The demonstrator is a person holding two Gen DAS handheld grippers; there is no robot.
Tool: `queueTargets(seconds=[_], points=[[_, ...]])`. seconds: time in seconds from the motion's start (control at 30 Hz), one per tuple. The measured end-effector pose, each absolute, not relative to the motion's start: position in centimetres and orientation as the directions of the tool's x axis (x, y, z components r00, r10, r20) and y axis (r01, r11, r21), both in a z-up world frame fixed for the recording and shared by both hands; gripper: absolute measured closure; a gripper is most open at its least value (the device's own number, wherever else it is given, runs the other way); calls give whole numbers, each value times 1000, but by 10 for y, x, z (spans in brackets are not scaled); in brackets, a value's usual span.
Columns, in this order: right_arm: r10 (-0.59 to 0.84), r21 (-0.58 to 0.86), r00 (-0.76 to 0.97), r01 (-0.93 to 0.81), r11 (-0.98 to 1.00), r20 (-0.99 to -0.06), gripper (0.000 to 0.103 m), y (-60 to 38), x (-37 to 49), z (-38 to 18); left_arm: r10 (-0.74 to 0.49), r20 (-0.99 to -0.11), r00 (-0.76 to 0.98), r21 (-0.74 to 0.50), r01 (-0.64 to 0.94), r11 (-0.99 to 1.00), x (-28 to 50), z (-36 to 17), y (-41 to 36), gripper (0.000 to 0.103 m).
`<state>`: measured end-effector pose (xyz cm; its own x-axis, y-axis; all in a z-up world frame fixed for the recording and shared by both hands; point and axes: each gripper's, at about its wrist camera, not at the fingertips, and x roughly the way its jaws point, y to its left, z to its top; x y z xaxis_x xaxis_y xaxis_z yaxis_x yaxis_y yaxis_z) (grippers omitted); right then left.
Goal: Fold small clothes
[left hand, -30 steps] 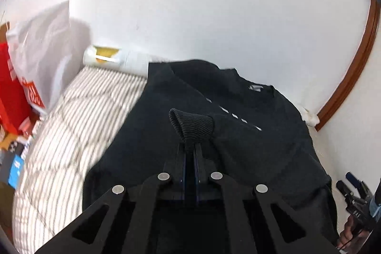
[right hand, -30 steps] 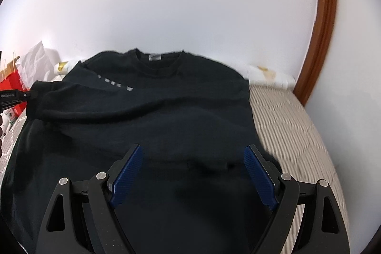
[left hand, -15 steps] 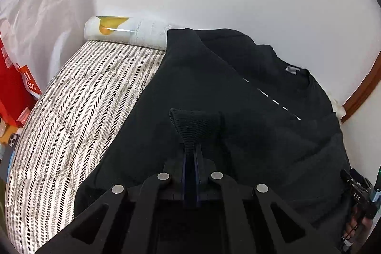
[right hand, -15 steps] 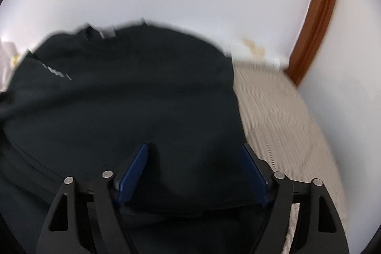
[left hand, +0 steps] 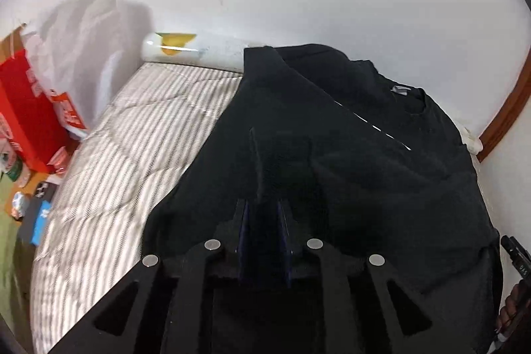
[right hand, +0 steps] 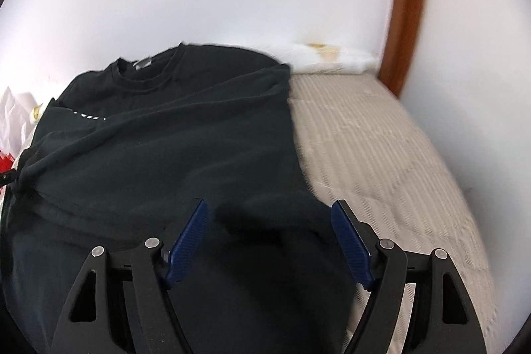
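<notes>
Left gripper (left hand: 264, 208) loosened on sleeve (left hand: 282, 155); right gripper (right hand: 270, 221) gapes

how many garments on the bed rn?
1. A black sweatshirt spread over the left part of the striped mattress, collar toward the wall. Nothing else visible, though something could lie under it.

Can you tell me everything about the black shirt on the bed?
The black long-sleeved cotton-looking shirt lies spread on the striped quilted mattress, its round collar with a grey tag toward the white wall. A thin white line crosses one fold. One ribbed cuff stands up between the left gripper jaws; the open right gripper hovers over its other side.
</notes>
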<state>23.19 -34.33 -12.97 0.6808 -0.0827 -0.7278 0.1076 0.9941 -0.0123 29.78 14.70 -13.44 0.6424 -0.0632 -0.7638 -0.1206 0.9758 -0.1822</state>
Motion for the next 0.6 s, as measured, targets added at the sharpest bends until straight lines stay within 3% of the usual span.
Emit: queueTargets(seconds=[0.3, 0.6], points=[[-142, -86, 694, 116, 990, -705, 29, -353, 144, -106, -43, -742, 669, -158, -112, 981, 210, -103, 139, 86], [-112, -64, 687, 96, 993, -718, 30, -353, 74, -101, -34, -727, 686, -128, -86, 988, 144, -87, 129, 86]])
